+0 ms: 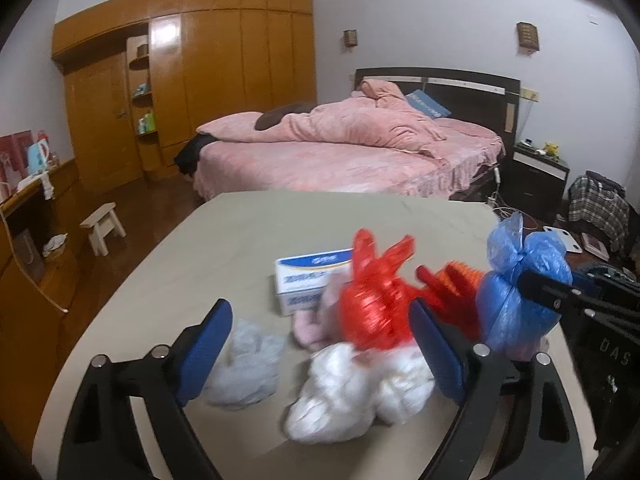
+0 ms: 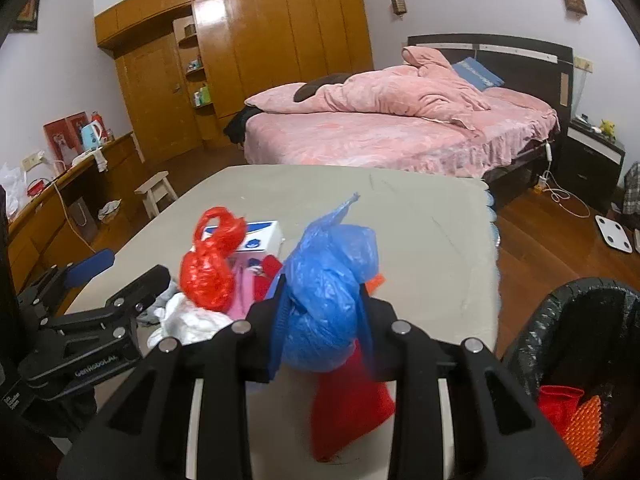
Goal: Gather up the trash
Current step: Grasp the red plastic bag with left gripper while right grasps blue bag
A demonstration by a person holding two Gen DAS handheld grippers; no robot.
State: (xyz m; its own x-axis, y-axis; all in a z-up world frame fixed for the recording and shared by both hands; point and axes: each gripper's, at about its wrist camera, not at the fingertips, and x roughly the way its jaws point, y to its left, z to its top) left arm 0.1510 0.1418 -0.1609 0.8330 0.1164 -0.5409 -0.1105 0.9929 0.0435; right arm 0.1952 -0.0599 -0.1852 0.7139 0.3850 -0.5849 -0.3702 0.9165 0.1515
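Right wrist view puts a knotted blue plastic bag (image 2: pixel 326 308) dead centre: thin, crinkled film bulging into a rounded lump, its twisted tail pointing up. The right gripper (image 2: pixel 324 312) has its jaws clamped on the bag's sides, blue pads pressed into the film. Below the bag lies something red and soft-looking (image 2: pixel 352 404), blurred. To the left on the bench (image 2: pixel 420 232) sits a red plastic bag (image 2: pixel 210 264), glossy and wrinkled with looped handles, beside a white cardboard box with blue print (image 2: pixel 262 236) and a heap of crumpled white material (image 2: pixel 188 320); a pale pink piece (image 2: pixel 240 292) shows between them. The bench top is flat, matte beige with rounded corners. At lower right stands a bin lined with shiny black film (image 2: pixel 560 320), holding a red item and an orange spiky piece (image 2: pixel 588 428).

Left wrist view shows the left gripper (image 1: pixel 320 344) with its jaws spread wide, the blue rubbery pads either side of the white wad (image 1: pixel 348 384) and not pressing on it. A grey-white crumpled wad (image 1: pixel 246 368) lies by the left pad. Beyond the bench are a bed with rumpled pink bedding (image 1: pixel 340 148), a glossy wooden wardrobe (image 1: pixel 224 60) and a small pale stool (image 1: pixel 103 229) on the wood floor.
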